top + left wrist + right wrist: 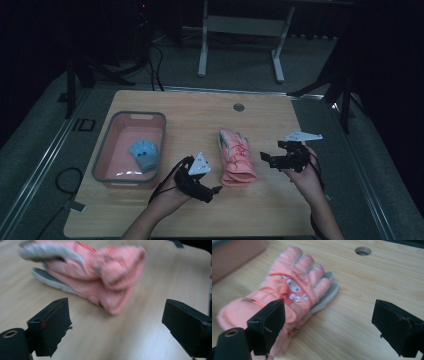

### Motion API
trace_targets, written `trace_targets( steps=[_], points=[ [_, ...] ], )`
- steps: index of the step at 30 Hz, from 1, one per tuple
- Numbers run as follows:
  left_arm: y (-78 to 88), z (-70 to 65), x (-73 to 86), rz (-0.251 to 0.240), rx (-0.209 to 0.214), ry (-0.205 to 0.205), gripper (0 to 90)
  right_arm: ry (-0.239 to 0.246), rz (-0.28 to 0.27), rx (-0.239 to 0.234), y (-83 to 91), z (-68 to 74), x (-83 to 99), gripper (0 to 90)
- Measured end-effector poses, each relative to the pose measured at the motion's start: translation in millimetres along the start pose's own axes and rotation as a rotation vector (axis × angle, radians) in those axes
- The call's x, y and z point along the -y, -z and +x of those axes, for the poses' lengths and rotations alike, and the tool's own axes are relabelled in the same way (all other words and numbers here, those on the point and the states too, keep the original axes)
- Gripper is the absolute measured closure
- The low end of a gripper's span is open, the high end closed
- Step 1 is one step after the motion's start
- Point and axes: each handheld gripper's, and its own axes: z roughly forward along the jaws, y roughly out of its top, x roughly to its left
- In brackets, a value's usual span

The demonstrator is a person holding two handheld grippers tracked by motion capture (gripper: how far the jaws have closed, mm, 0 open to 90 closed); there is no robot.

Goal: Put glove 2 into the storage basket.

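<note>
On your far left sits the pink bin [107, 150], with a blue glove [144, 154] lying flat inside it, toward its right wall. Sorting gloves into that bin looks like the job, and one is already in.

Your left tongs [216, 190] hang just off the cuff end of the pink gloves [236, 157], jaws spread wide and nothing between them. In the left gripper view the pink gloves [100, 277] lie ahead of the jaws, apart from both pads, blurred.

The pink gloves rest in the middle of the bench [200, 215], stacked one on the other, fingers pointing away from you, cuffs toward you. They are free of both tongs, so I judge you are between grips: either just let go or lining up a fresh pick.

Your right tongs [264, 157] sit just beside the stack on its right, jaws likewise released and empty. The right gripper view shows the gloves [294, 290] lying past the left jaw, not between the pads.

Next, you likely need to bring one pair of tongs down over the cuff, close on both layers if you want them together, then carry them left to the bin.

For writing: the top glove carries a small red script and round white cartoon patches on its back; the lettering is too small and soft to read. A dark "ID" mark [83, 124] sits on the floor left of the bench.
</note>
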Motion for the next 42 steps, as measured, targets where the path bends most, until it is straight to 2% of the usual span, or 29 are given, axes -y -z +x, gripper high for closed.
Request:
trace_targets(
  steps=[1, 3, 9, 10, 12, 13, 15, 16, 18, 19, 20, 21, 23, 24, 25, 26, 27, 30, 33, 35, 37, 42],
  points=[
    [-0.6, 2.7, -4.7, -0.006, -0.004, 0.007, 7.2, 0.005, -0.006, 0.001, -0.2, 0.2, -0.1, 10.3],
    [-3.2, 9.0, -14.9, -0.015, 0.006, 0.018, 2.6, -0.005, -0.005, -0.026, -1.8, -0.4, -0.6, 10.3],
    [-18.8, 22.1, -39.9, -0.019, 0.003, 0.020, 3.1, -0.006, 0.018, -0.023, -13.7, -3.1, -2.6, 14.7],
    [-22.5, 24.0, -45.4, -0.018, -0.020, 0.009, 5.7, -0.008, 0.017, -0.021, -15.4, -3.6, -3.1, 17.8],
    [-28.9, 27.9, -54.0, -0.024, -0.019, 0.018, 11.8, -0.010, 0.012, -0.006, -20.1, -4.9, -4.6, 22.6],
    [-31.7, 29.8, -58.1, -0.029, -0.034, 0.019, 14.4, -0.010, 0.013, 0.003, -23.6, -5.9, -5.7, 26.8],
    [-39.2, 34.6, -66.2, -0.031, -0.030, 0.034, 17.6, -0.016, 0.019, 0.001, -29.5, -6.7, -8.0, 34.2],
    [-41.8, 35.9, -68.3, -0.030, -0.041, 0.035, 23.3, -0.011, 0.026, 0.003, -33.7, -6.3, -9.5, 39.1],
    [-49.3, 39.9, -72.1, -0.008, -0.073, 0.048, 28.0, -0.011, 0.035, -0.020, -39.1, -4.5, -11.6, 46.2],
    [-53.4, 42.4, -72.3, -0.003, -0.082, 0.065, 31.9, -0.013, 0.035, -0.028, -42.0, -3.0, -12.5, 48.3],
    [-57.7, 44.6, -72.1, 0.009, -0.091, 0.084, 31.8, -0.015, 0.041, -0.044, -45.0, -1.5, -13.4, 53.4],
    [-62.5, 47.0, -71.6, 0.029, -0.088, 0.106, 31.1, -0.020, 0.044, -0.060, -48.0, 0.0, -13.9, 53.6],
    [-70.3, 48.9, -68.9, 0.035, -0.105, 0.138, 27.7, -0.028, 0.046, -0.066, -53.5, 3.0, -14.0, 52.1],
    [-70.3, 48.9, -68.9, 0.035, -0.105, 0.138, 27.6, -0.028, 0.046, -0.066, -53.5, 3.0, -14.0, 52.1],
    [-79.8, 49.2, -65.7, 0.069, -0.111, 0.167, 27.6, -0.036, 0.050, -0.082, -56.3, 3.9, -13.4, 52.0],
    [-84.5, 48.7, -63.7, 0.092, -0.114, 0.176, 23.2, -0.050, 0.063, -0.094, -62.4, 6.1, -10.4, 49.8],
    [-88.4, 48.9, -61.5, 0.109, -0.114, 0.190, 23.1, -0.056, 0.069, -0.098, -65.0, 6.5, -8.9, 49.6],
    [-95.1, 50.8, -53.2, 0.136, -0.118, 0.229, 23.1, -0.087, 0.081, -0.121, -70.1, 7.1, -3.3, 47.9],
    [-100.6, 52.5, -43.7, 0.167, -0.100, 0.267, 23.1, -0.117, 0.102, -0.142, -75.8, 7.7, 4.0, 45.4],
    [-105.0, 55.2, -37.7, 0.183, -0.073, 0.309, 23.1, -0.149, 0.130, -0.144, -81.0, 6.1, 8.6, 42.3],
    [-109.0, 58.1, -33.2, 0.191, -0.050, 0.341, 23.1, -0.207, 0.163, -0.164, -87.5, 2.4, 12.5, 40.3],
    [-115.7, 63.4, -24.4, 0.188, 0.007, 0.393, 24.9, -0.316, 0.217, -0.219, -100.5, -4.9, 18.5, 40.3]
  ],
)
